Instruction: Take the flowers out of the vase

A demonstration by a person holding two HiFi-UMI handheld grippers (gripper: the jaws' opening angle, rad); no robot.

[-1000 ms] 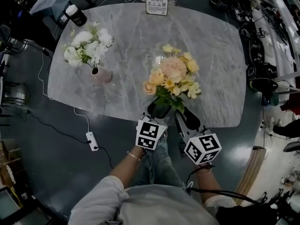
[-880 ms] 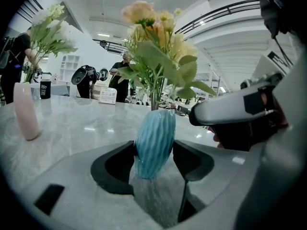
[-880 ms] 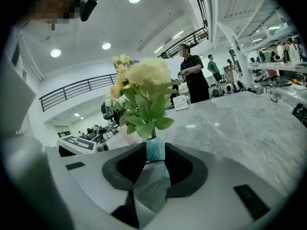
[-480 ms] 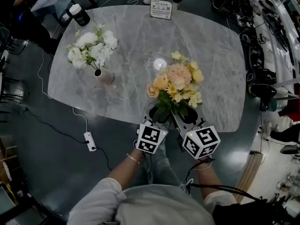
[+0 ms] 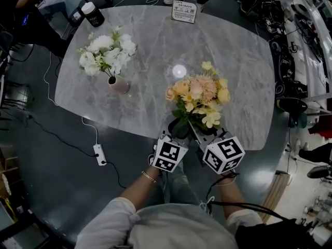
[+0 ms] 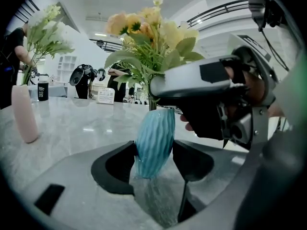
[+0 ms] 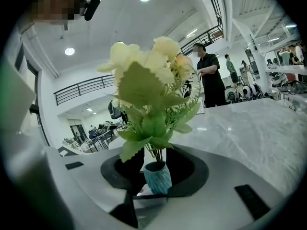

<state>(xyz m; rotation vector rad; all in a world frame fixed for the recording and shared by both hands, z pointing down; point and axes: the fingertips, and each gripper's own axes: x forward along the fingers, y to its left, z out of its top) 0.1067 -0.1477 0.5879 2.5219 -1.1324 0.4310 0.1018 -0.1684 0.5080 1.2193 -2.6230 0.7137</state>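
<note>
Marble table, blue vase holding yellow flowers

Yellow flowers in ribbed blue vase

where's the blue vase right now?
Left gripper view, centre: blue vase clamped by the left gripper, at the near edge of the table, holding the yellow bouquet.

Head view: the vase is lost under the flowers, and the tips of left claw and right claw vanish there too. Card at the far edge of the desk, print too small to read. Left gripper view: right claw's body covers the stems. Right gripper view: blooms blurred up close.
</note>
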